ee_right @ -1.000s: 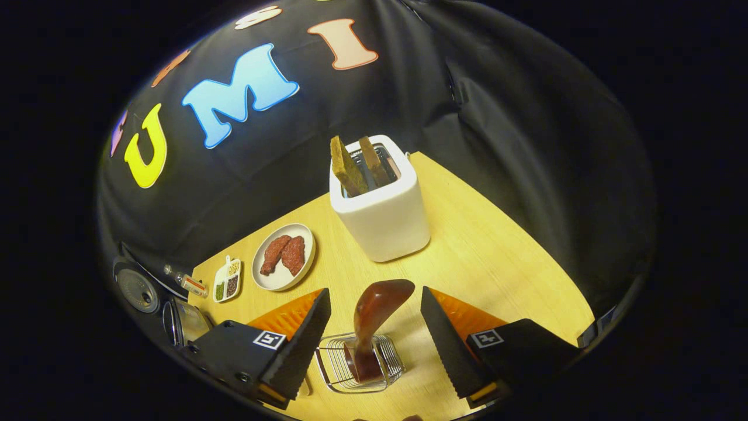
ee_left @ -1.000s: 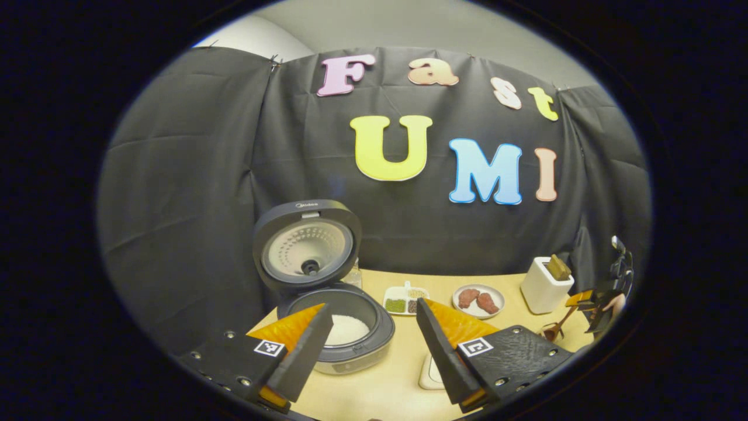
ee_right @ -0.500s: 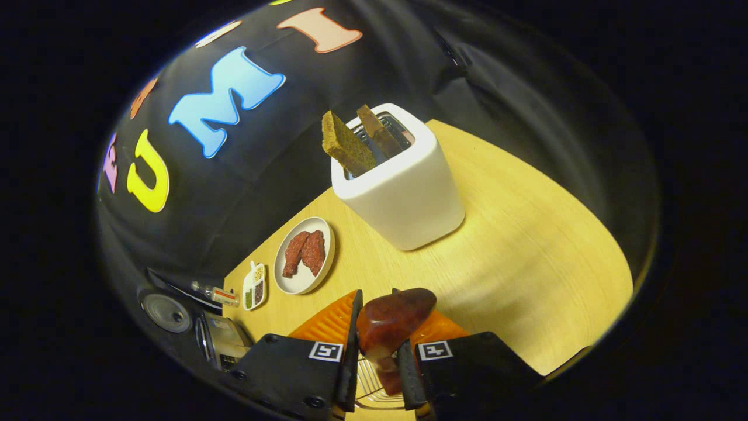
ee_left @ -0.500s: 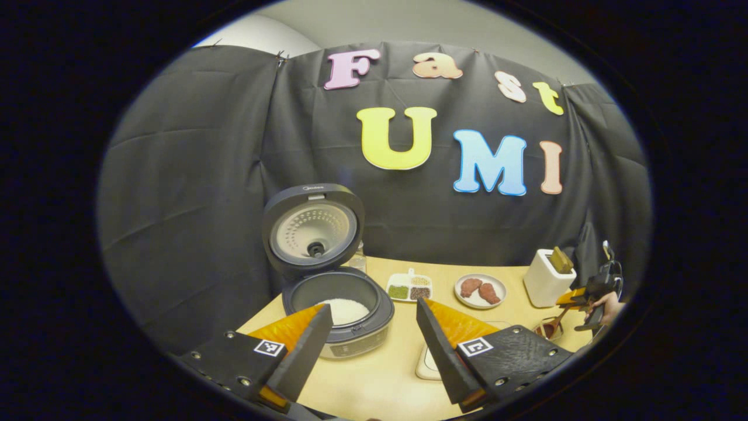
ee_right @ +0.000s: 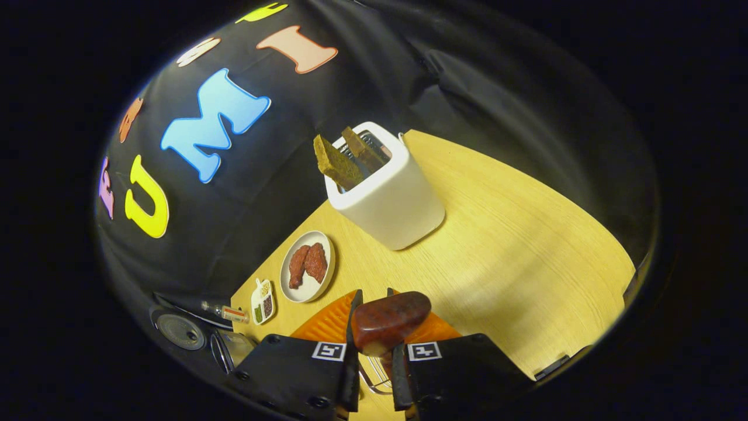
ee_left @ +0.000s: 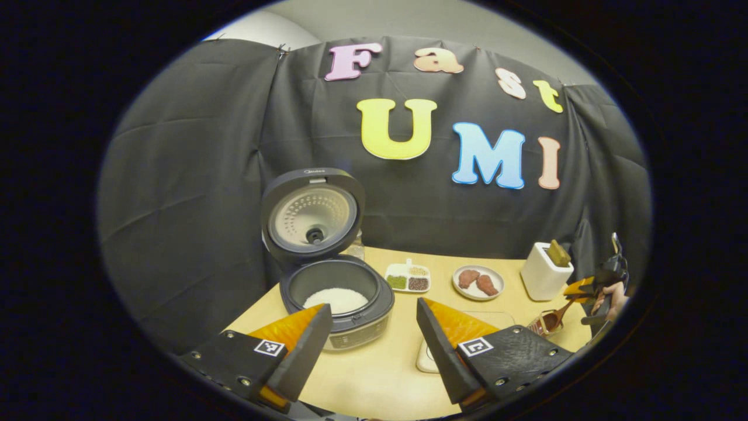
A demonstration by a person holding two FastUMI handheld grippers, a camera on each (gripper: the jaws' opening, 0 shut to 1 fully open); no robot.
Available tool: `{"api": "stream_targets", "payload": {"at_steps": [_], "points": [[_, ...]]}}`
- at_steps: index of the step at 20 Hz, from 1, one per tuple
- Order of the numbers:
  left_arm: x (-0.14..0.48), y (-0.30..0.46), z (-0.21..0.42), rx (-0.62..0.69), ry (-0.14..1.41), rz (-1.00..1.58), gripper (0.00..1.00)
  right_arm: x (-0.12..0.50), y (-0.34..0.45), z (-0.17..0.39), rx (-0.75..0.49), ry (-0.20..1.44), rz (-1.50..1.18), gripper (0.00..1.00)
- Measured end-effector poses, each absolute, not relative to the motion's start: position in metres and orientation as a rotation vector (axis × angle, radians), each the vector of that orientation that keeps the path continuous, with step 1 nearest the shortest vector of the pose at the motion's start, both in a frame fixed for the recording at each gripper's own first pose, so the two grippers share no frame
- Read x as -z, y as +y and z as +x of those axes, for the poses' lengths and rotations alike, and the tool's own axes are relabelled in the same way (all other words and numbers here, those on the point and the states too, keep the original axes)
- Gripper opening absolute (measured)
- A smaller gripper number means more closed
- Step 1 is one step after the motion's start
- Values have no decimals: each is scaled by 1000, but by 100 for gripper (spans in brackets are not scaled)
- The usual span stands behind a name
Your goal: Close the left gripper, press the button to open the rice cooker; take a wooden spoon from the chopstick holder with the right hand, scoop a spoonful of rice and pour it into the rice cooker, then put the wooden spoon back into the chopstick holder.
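Observation:
The rice cooker [ee_left: 350, 318] stands open with its lid [ee_left: 312, 213] upright and white rice [ee_left: 335, 299] in the pot. My left gripper [ee_left: 371, 345] hangs open in front of it, touching nothing. My right gripper [ee_right: 374, 356] is shut on the dark brown wooden spoon [ee_right: 388, 318], whose broad top end sticks up between the fingers. The wire chopstick holder [ee_right: 374, 377] shows just below; the spoon's lower end is hidden there. In the left gripper view the right gripper [ee_left: 590, 289], held by a hand [ee_left: 610, 292], grips the spoon [ee_left: 549, 320] at the far right.
A white toaster [ee_right: 385, 202] with two slices stands beyond the right gripper. A plate of meat [ee_right: 307, 266], a divided dish [ee_right: 263, 301] and a small bottle [ee_right: 225, 313] lie toward the cooker [ee_right: 231, 351]. A white flat item [ee_left: 429, 356] sits behind my left gripper's right finger.
The right gripper went from open around the spoon to shut on it, then rose slightly. The left gripper drew back from the cooker, staying open.

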State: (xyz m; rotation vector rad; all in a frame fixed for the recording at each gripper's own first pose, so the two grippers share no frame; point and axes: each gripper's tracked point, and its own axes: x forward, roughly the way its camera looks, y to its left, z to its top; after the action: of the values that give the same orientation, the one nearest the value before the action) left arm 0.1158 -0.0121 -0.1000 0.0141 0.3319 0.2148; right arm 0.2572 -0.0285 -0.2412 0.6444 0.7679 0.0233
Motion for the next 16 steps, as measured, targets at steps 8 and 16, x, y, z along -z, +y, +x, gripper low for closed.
{"api": "stream_targets", "payload": {"at_steps": [8,16], "points": [[95,1,133,-99,289,-6,89,186,-61,232,102,624,719,24],[107,15,152,21,295,-79,92,158,-73,151,205,560,707,24]]}}
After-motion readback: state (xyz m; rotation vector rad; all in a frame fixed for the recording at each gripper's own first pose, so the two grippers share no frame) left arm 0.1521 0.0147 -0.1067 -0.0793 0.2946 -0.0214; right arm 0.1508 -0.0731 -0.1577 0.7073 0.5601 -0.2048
